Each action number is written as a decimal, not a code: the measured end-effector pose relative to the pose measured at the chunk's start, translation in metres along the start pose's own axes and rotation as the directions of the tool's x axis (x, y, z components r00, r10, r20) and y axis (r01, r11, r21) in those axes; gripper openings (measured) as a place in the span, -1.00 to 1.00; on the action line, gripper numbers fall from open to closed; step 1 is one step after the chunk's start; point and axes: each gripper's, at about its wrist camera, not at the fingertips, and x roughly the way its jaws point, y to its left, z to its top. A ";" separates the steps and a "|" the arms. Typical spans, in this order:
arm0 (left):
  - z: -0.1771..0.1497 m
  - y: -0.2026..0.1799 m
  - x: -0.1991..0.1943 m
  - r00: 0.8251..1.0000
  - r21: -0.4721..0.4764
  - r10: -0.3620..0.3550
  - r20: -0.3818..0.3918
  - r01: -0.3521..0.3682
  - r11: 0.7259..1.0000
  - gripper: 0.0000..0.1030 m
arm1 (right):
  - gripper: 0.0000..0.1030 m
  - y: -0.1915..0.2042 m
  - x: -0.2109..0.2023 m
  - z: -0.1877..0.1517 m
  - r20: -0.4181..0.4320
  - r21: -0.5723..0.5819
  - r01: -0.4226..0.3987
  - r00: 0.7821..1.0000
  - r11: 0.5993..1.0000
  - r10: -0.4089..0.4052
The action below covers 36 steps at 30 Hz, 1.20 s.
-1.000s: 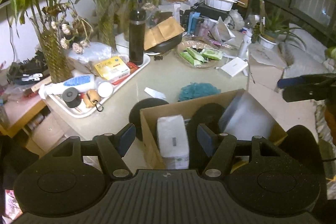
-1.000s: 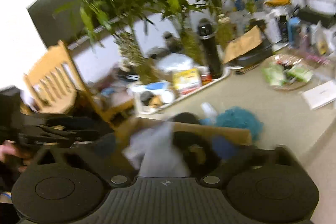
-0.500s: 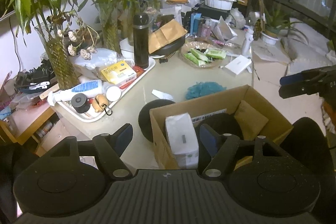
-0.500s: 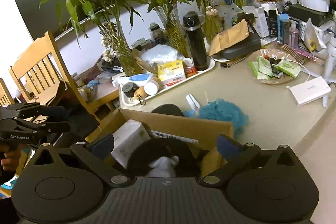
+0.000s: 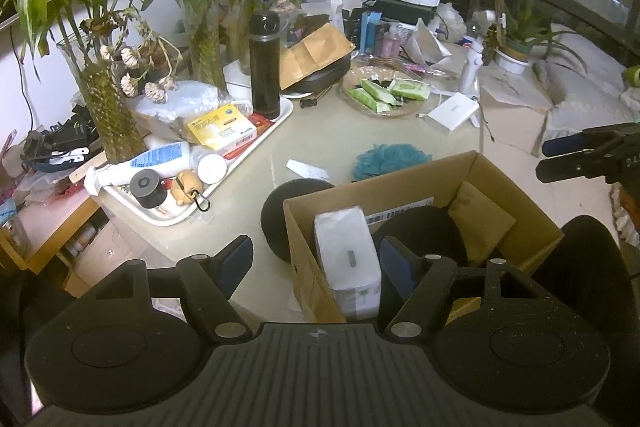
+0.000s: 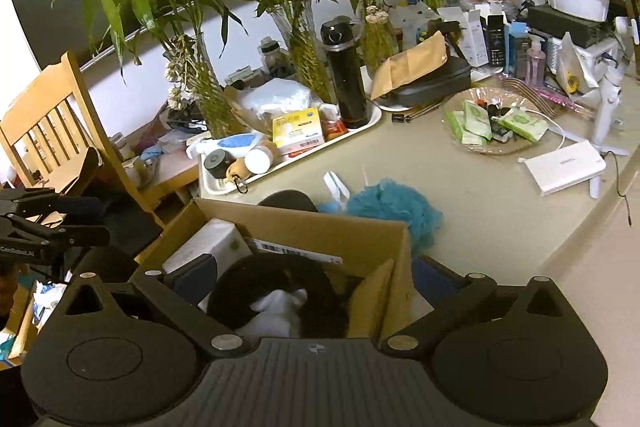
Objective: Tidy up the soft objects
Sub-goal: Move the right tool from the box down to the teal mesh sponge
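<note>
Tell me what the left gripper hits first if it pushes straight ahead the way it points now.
Most likely the white tissue pack standing in the cardboard box: it sits right between the open fingers of the left gripper. Depth is unclear, so the box's near wall could come first.

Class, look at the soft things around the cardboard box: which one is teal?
The bath sponge, lying on the table beyond the box; the others are black, white or tan.
</note>
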 end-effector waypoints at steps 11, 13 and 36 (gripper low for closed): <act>0.006 0.005 0.007 1.000 0.006 -0.018 0.011 0.018 1.000 0.36 | 1.00 -0.009 0.011 0.004 0.012 -0.014 0.044 0.999 0.999 -0.044; 0.007 0.008 0.008 1.000 0.005 -0.022 0.014 0.022 1.000 0.36 | 1.00 -0.013 0.013 0.005 0.016 -0.006 0.047 0.999 0.999 -0.047; 0.032 0.044 0.046 0.999 -0.019 -0.025 0.025 0.026 0.999 0.36 | 1.00 -0.058 0.054 0.029 0.000 0.042 0.073 0.997 0.996 -0.073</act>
